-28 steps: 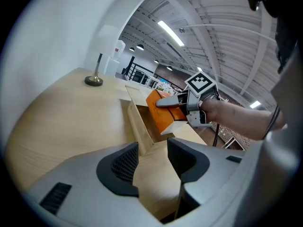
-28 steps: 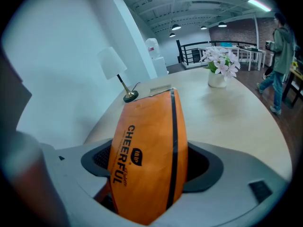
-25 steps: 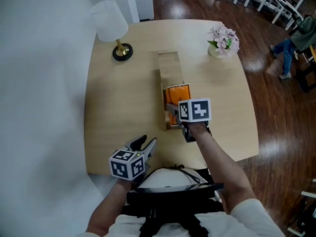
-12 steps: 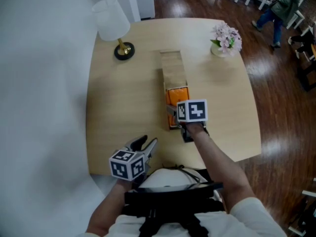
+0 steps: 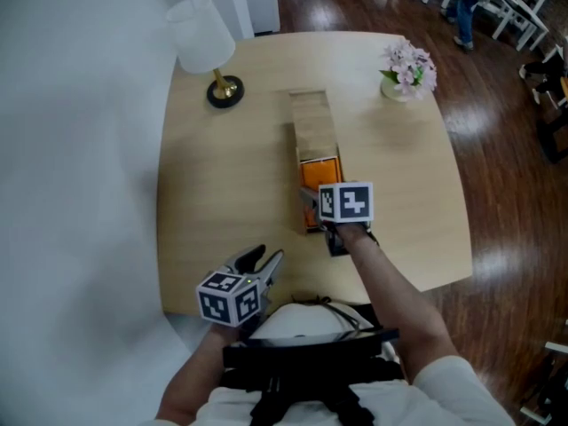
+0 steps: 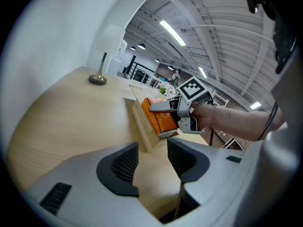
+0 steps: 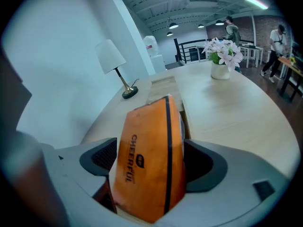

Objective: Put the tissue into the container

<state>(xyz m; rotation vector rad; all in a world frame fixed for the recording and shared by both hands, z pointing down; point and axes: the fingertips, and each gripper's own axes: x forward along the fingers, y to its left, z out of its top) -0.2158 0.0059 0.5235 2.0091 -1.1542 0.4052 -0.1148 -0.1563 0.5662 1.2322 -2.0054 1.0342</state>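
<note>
An orange tissue pack (image 5: 319, 170) sits in the near end of a long wooden container (image 5: 312, 122) at the middle of the table. My right gripper (image 5: 309, 209) straddles the pack; in the right gripper view the pack (image 7: 151, 160) fills the gap between the pads. The jaws are opening while the pads still touch its sides. My left gripper (image 5: 266, 254) hovers at the table's near edge, open and empty. In the left gripper view the container (image 6: 144, 126) and the pack (image 6: 161, 119) lie ahead of it.
The round wooden table (image 5: 222, 176) carries a white lamp (image 5: 200, 38) at the far left and a pot of pink flowers (image 5: 406, 65) at the far right. A white wall runs along the left. Dark wood floor surrounds the table.
The orange pack has sunk a little lower into the container, with the right gripper staying over it. The left gripper has not moved.
</note>
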